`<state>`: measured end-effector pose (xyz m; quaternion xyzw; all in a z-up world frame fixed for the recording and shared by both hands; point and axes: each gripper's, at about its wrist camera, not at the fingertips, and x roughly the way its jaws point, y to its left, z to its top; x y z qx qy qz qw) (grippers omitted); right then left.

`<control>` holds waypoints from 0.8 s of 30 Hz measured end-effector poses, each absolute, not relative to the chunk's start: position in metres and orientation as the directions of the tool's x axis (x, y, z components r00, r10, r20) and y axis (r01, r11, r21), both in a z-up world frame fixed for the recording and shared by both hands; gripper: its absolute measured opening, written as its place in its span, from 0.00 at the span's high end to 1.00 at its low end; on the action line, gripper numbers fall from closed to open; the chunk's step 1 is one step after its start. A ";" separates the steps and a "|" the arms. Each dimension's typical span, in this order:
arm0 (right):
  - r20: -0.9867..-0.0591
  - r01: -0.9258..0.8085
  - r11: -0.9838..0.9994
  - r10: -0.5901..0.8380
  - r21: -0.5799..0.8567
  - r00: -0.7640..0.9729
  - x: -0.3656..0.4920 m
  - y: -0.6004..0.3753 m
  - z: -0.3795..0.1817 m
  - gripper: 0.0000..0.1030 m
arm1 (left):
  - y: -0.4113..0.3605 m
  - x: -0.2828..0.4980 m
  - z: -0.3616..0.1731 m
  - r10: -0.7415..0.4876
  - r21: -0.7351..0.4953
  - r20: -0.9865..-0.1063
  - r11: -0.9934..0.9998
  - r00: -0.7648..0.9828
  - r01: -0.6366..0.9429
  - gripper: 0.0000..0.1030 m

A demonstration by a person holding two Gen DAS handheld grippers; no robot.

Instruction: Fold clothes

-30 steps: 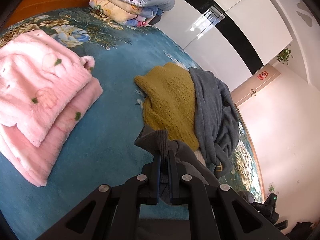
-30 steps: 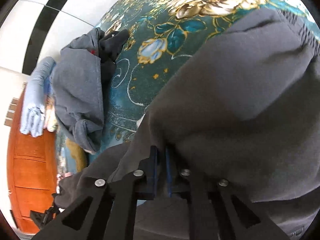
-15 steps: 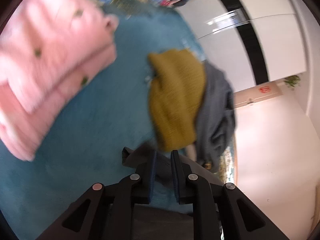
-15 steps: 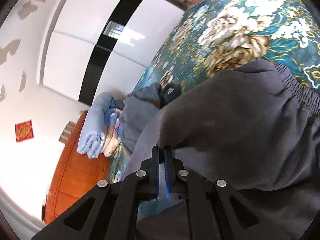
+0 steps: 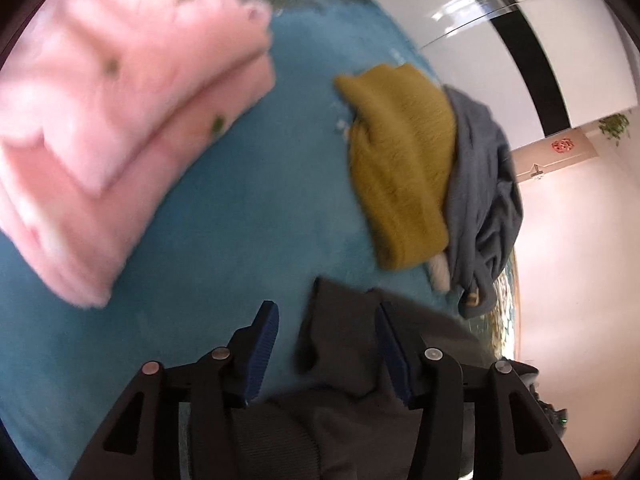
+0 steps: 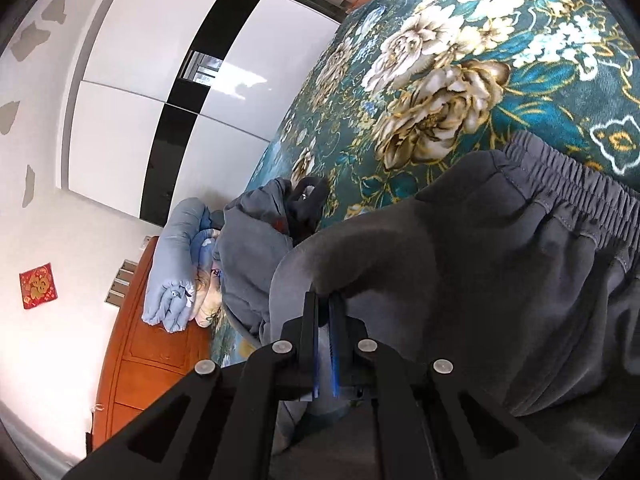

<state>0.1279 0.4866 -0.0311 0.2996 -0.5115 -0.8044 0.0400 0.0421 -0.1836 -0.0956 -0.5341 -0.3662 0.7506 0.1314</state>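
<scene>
Dark grey trousers point(image 6: 500, 264) with an elastic waistband lie on the teal flowered bedspread point(image 6: 440, 80). My right gripper point(image 6: 325, 300) is shut on a fold of the trousers and holds it up. In the left wrist view my left gripper point(image 5: 326, 320) is open, its blue pads on either side of a trouser cuff point(image 5: 340, 328) that lies loose on the bedspread point(image 5: 240, 220).
A folded pink fleece garment point(image 5: 100, 120) lies at the left. A mustard knit sweater point(image 5: 400, 168) and a blue-grey garment point(image 5: 480, 200) lie in a pile ahead; that pile shows in the right wrist view point(image 6: 256, 248). Folded quilts point(image 6: 176, 272) sit by the wooden headboard point(image 6: 140, 360). A white wardrobe point(image 6: 180, 60) stands behind.
My left gripper has opened and let go of the trouser cuff, which now lies on the bedspread. My right gripper has stayed shut on the trousers and tilted up.
</scene>
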 end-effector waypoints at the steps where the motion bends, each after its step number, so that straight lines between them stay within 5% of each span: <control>1: -0.440 -0.244 -0.467 -0.373 0.850 -0.817 0.128 0.487 -0.033 0.96 | -0.181 0.044 -0.102 0.616 -0.705 -0.697 -0.682 -0.367 0.195 0.47; 8: -0.451 -0.249 -0.475 -0.376 0.844 -0.809 0.133 0.487 -0.033 0.95 | -0.161 0.054 -0.117 0.635 -0.684 -0.727 -0.704 -0.260 0.194 0.55; 15: -0.460 -0.260 -0.471 -0.380 0.843 -0.803 0.138 0.488 -0.038 0.95 | -0.164 0.067 -0.112 0.646 -0.704 -0.704 -0.689 -0.295 0.171 0.92; 24: -0.457 -0.238 -0.493 -0.392 0.837 -0.798 0.138 0.485 -0.027 0.95 | -0.162 0.058 -0.068 0.706 -0.799 -0.553 -0.599 -0.442 0.042 0.95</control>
